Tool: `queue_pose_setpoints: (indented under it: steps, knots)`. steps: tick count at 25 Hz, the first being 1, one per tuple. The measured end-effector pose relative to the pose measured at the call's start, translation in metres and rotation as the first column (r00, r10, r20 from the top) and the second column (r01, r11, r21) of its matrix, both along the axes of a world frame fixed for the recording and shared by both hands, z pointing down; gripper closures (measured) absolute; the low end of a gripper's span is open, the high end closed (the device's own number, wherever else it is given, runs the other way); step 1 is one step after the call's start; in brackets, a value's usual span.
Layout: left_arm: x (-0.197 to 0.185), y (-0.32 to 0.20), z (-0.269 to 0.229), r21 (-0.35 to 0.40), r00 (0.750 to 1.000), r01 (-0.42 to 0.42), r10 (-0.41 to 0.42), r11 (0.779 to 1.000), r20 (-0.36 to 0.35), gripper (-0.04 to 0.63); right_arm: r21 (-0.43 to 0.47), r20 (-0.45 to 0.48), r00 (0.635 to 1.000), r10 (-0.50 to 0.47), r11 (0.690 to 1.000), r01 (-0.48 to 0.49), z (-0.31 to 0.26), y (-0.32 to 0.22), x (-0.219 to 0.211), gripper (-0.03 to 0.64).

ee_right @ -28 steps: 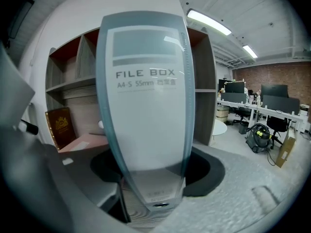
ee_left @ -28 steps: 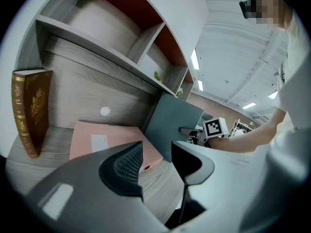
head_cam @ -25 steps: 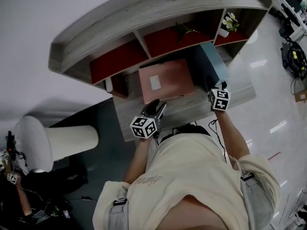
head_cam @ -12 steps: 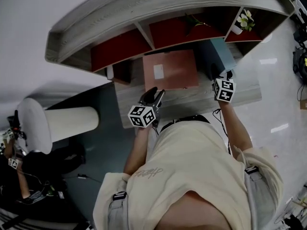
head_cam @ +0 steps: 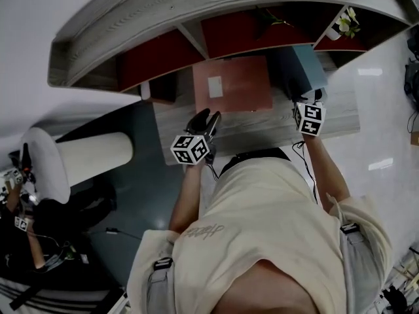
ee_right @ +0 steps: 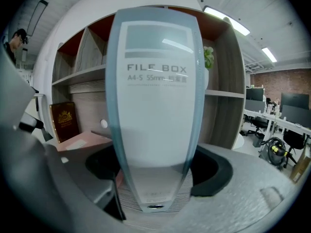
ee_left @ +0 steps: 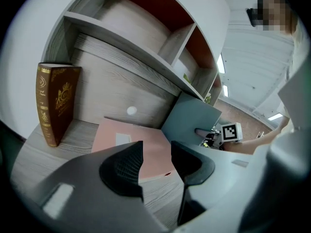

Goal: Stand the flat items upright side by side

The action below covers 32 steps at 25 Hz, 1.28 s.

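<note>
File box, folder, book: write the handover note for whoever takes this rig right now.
Left tongs: open, empty, aimed at the folder.
Right tongs: have just been opening; the file box is between them, apparently no longer pinched.
Things: book upright at the left of the desk, folder flat in the middle, file box upright at the right.
Done: book and file box stand.
Left: raise the folder and stand it between them, then probably close the gaps.
</note>
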<state>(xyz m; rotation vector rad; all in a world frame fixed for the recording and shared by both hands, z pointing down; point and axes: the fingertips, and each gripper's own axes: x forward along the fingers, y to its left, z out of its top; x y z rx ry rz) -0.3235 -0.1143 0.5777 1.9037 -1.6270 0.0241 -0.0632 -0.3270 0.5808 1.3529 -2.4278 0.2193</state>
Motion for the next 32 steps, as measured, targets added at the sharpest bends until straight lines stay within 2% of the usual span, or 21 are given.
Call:
queue_pose_setpoints:
  steps: [1, 4, 8, 11, 15, 17, 20, 23, 25, 27, 32]
  knots:
    - [-0.003, -0.002, 0.004, -0.007, 1.0, 0.008, -0.008, 1.0, -0.003, 0.4, -0.005, -0.011, 1.0, -0.005, 1.0, 0.005, 0.002, 0.003, 0.002, 0.199]
    - [-0.022, -0.007, 0.019, -0.031, 0.999, 0.047, -0.047, 0.998, 0.014, 0.397, -0.069, -0.033, 0.999, -0.035, 0.997, 0.032, 0.015, 0.023, 0.006, 0.195]
    - [-0.06, -0.006, 0.048, -0.084, 0.989, 0.129, -0.122, 0.988, 0.08, 0.374, -0.245, -0.021, 1.0, -0.019, 0.969, 0.013, 0.054, 0.071, 0.017, 0.195]
    - [-0.083, -0.004, 0.069, -0.125, 0.983, 0.172, -0.161, 0.977, 0.09, 0.352, -0.384, -0.007, 1.0, -0.022, 0.923, 0.017, 0.085, 0.108, 0.013, 0.195]
    - [-0.092, -0.002, 0.092, -0.18, 0.985, 0.171, -0.162, 0.969, 0.066, 0.33, -0.541, 0.075, 0.991, -0.113, 0.83, 0.135, 0.115, 0.14, -0.022, 0.202]
    - [-0.09, -0.001, 0.1, -0.204, 0.988, 0.15, -0.14, 0.967, 0.061, 0.331, -0.566, 0.102, 0.986, -0.134, 0.807, 0.168, 0.123, 0.134, -0.043, 0.201]
    - [-0.085, 0.002, 0.116, -0.251, 0.993, 0.12, -0.114, 0.961, 0.036, 0.327, -0.583, 0.124, 0.981, -0.151, 0.789, 0.196, 0.129, 0.118, -0.071, 0.196]
    - [-0.084, 0.001, 0.125, -0.257, 0.992, 0.119, -0.125, 0.959, -0.007, 0.327, -0.61, 0.155, 0.976, -0.15, 0.763, 0.214, 0.132, 0.104, -0.092, 0.2]
    - [-0.086, 0.001, 0.13, -0.263, 0.99, 0.122, -0.137, 0.957, -0.042, 0.331, -0.636, 0.18, 0.972, -0.15, 0.737, 0.231, 0.134, 0.099, -0.102, 0.225]
    - [-0.088, 0.002, 0.133, -0.271, 0.991, 0.109, -0.125, 0.956, -0.041, 0.337, -0.659, 0.186, 0.97, -0.159, 0.711, 0.243, 0.138, 0.1, -0.108, 0.252]
    - [-0.087, 0.002, 0.137, -0.268, 0.992, 0.083, -0.105, 0.96, -0.069, 0.371, -0.671, 0.151, 0.974, -0.171, 0.706, 0.228, 0.143, 0.105, -0.105, 0.285]
